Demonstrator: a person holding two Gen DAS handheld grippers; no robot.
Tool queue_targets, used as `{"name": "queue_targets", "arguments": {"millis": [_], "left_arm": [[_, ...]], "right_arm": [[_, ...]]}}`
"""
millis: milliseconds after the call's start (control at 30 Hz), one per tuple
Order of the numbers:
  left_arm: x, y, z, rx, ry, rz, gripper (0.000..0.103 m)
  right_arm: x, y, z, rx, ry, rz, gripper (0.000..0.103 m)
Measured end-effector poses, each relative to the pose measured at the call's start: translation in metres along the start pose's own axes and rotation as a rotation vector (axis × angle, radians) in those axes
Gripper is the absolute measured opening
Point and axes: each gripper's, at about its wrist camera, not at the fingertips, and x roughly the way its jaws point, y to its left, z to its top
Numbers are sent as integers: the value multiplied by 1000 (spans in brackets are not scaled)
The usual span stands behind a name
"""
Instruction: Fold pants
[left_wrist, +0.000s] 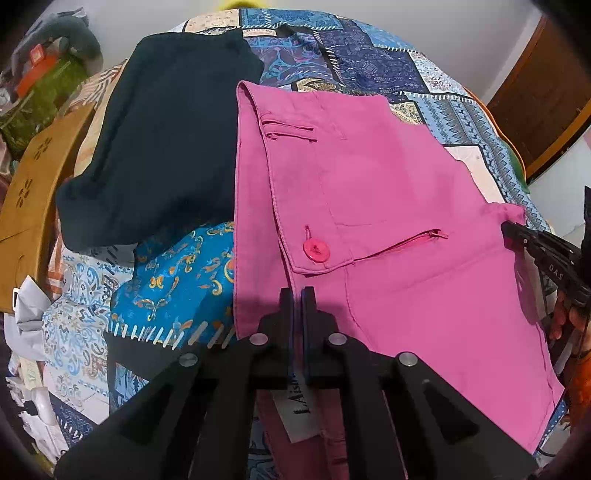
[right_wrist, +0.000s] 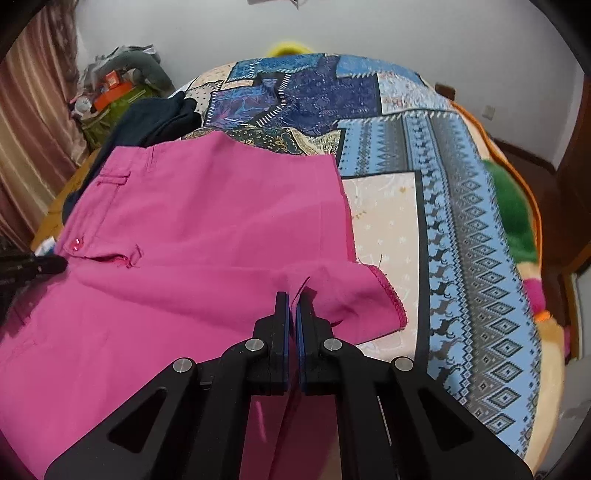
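Pink pants (left_wrist: 406, 184) lie flat on a patchwork bedspread (left_wrist: 369, 55), waistband and pink button (left_wrist: 316, 250) toward the left. My left gripper (left_wrist: 297, 295) is shut on the pants' waistband edge, and a white label shows below its fingers. In the right wrist view the pants (right_wrist: 203, 203) spread left of my right gripper (right_wrist: 293, 299), which is shut on a puckered corner of the pink cloth near the frayed seam. The right gripper (left_wrist: 513, 229) also shows at the pants' right edge in the left wrist view. The left gripper (right_wrist: 51, 264) shows by the button (right_wrist: 77, 244).
A dark navy garment (left_wrist: 159, 147) lies beside the pants, partly under their left edge. A wooden board (left_wrist: 33, 192) and a pile of clutter (right_wrist: 118, 85) sit off the bed's left side. Bare bedspread (right_wrist: 461, 221) stretches to the right, with a green and orange blanket (right_wrist: 513, 206) at its edge.
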Motion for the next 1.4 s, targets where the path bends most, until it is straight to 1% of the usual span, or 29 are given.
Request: {"name": "queue_targets", "arguments": {"millis": [67,100,167,233,300,400,467,500,567,633,700,800,933,1033,1067,1100,1133,1167,1200,1233,1300,1400], "left_arm": [[-5,1,0,11,-9,16,10],[-9,1,0,16,-21,16,11],[-16,0,0,25,-46,28,11],[-24,-1,2,32,-71,36,17],[-29,1,7,27,-84,32,29],[-33,2,18,21,-99,23,35],[-32,3,27,21,-97,19,38],[-30,4,31,16,-96,18,41],[-25,6,39,4,-85,9,41],[-16,6,45,-2,-57,-13,42],[-4,8,49,-16,-29,-24,42],[11,10,55,-34,0,-35,41],[16,6,61,-17,-11,-47,41],[19,1,64,-4,-1,-75,41],[20,-2,64,8,-2,-73,38],[21,-5,64,23,-2,-66,23],[24,-8,64,36,3,-64,17],[26,-9,63,44,12,-60,6],[27,-10,62,44,10,-57,6],[26,-10,61,41,-1,-50,6],[24,-11,60,39,-19,-21,5],[10,-17,59,60,-75,4,5]], "right_arm": [[-4,-2,0,11,5,12,4],[-6,-3,0,7,14,15,4],[-12,1,-3,-4,15,-13,7],[-22,3,-4,-1,-5,-27,8],[-30,5,-5,4,-22,-23,11],[-45,5,-3,-2,-62,-29,21],[-53,4,1,-2,-85,-38,34],[-56,2,3,1,-94,-43,37],[-60,-4,10,19,-115,-54,42],[-60,-13,15,43,-129,-69,42],[-55,-21,18,65,-127,-83,42],[-40,-36,20,101,-90,-84,42],[-11,-48,15,135,-9,-55,42],[0,-42,12,120,19,-23,42],[1,-39,11,116,26,-14,42],[4,-38,11,113,34,-5,42],[6,-37,11,110,37,0,37],[6,-36,11,106,32,8,26],[6,-36,11,103,32,10,20],[6,-36,11,99,31,11,9],[3,-35,10,82,29,24,7],[-6,-30,8,23,3,-3,5]]}}
